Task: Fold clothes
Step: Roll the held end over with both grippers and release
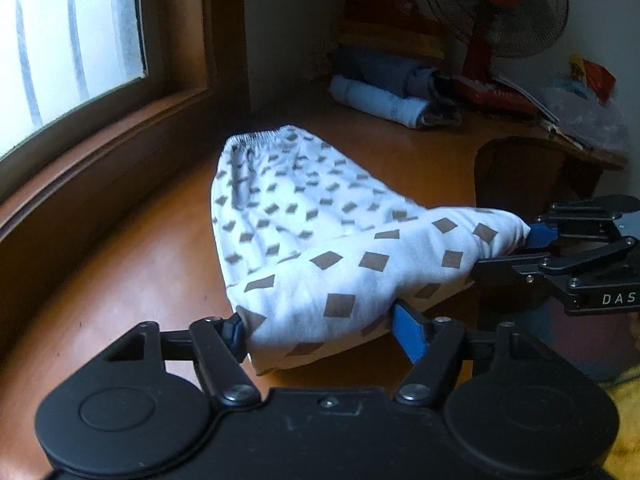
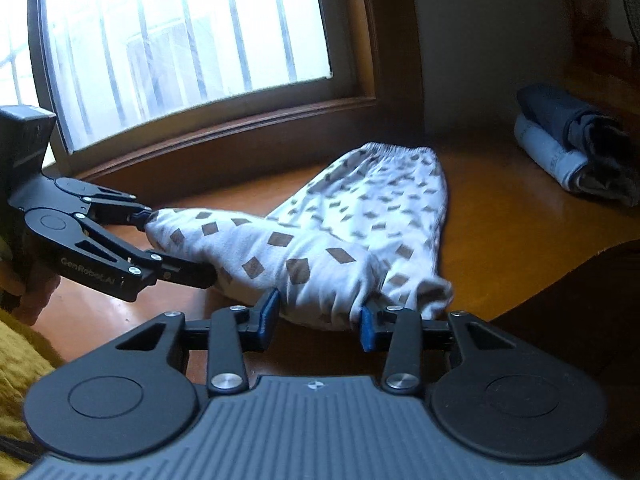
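the window (image 2: 180,40) on the left is washed out by daylight, only its bars showing, and its top and left edge run out of the picture. right of the window, on the brown table (image 1: 120,260), lie the white shorts (image 1: 288,208) with brown diamond print: the elastic waistband end rests on the table away from the grippers, while the near end is bunched and lifted. the left gripper (image 1: 320,328) is clamped on one corner of that near end, cloth filling the gap between its blue pads and hiding the left pad almost wholly. the right gripper (image 2: 318,316) is clamped on the other corner, a fold of cloth spilling past its right pad. further right of the shorts, a pile of folded clothes (image 1: 392,96) sits by the wall, blurred, its pieces hard to tell apart. behind the pile a standing fan (image 1: 496,4) is cut off at the top, and the plastic bag (image 1: 588,100) beside it is too blurred to read its contents.
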`<state>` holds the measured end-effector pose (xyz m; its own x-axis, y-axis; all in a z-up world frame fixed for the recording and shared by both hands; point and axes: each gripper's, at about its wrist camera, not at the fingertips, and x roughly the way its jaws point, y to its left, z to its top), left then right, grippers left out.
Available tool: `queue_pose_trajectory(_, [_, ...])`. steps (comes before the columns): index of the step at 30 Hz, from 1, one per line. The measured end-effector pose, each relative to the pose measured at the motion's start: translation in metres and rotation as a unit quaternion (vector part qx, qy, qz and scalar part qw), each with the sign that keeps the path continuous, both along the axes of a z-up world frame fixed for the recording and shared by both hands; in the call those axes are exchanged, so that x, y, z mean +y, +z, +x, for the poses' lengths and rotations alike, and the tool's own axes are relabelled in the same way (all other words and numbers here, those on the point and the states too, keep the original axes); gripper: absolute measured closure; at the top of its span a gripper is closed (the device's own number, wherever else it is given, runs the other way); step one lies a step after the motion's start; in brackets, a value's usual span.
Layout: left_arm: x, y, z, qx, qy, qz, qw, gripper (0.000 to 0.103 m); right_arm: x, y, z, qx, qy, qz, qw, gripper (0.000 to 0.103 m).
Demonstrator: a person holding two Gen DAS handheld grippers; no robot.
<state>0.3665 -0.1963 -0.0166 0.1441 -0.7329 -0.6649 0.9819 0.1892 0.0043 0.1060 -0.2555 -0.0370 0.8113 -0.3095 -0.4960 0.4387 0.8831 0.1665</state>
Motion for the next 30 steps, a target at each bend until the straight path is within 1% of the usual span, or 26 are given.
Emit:
queue_pose_trajectory(3, [-0.013, 0.005, 0.004, 0.000, 0.012, -0.004, 0.9999, 0.035, -0.019, 0.003, 0.000, -0.016, 0.001, 0.017, 1.000, 0.060])
queue_pose_trajectory(8, [-0.035, 0.008, 0.015, 0.003, 0.035, -0.003, 0.9994, 0.034, -0.056, 0.005, 0.007, -0.030, 0.011, 0.036, 0.999, 0.060])
queue_pose_trajectory(11, [-0.043, 0.006, 0.018, 0.011, 0.054, 0.003, 0.9985, 0.033, -0.073, 0.002, 0.014, -0.028, 0.019, 0.040, 0.999, 0.059])
queue_pose_trajectory(16, [-0.055, 0.001, 0.024, 0.009, 0.081, 0.011, 0.9967, 0.032, -0.094, -0.004, 0.028, -0.026, 0.030, 0.049, 0.998, 0.059])
queue_pose_trajectory(18, [-0.061, -0.001, 0.027, 0.002, 0.088, 0.017, 0.9959, 0.030, -0.103, -0.006, 0.035, -0.024, 0.033, 0.054, 0.998, 0.058])
queue_pose_trajectory(23, [-0.078, -0.009, 0.028, -0.010, 0.096, 0.032, 0.9948, 0.027, -0.122, -0.012, 0.047, -0.015, 0.037, 0.061, 0.997, 0.057])
queue_pose_trajectory(30, [-0.092, -0.022, 0.037, -0.001, 0.105, 0.048, 0.9933, 0.018, -0.143, -0.022, 0.060, 0.004, 0.038, 0.075, 0.996, 0.055])
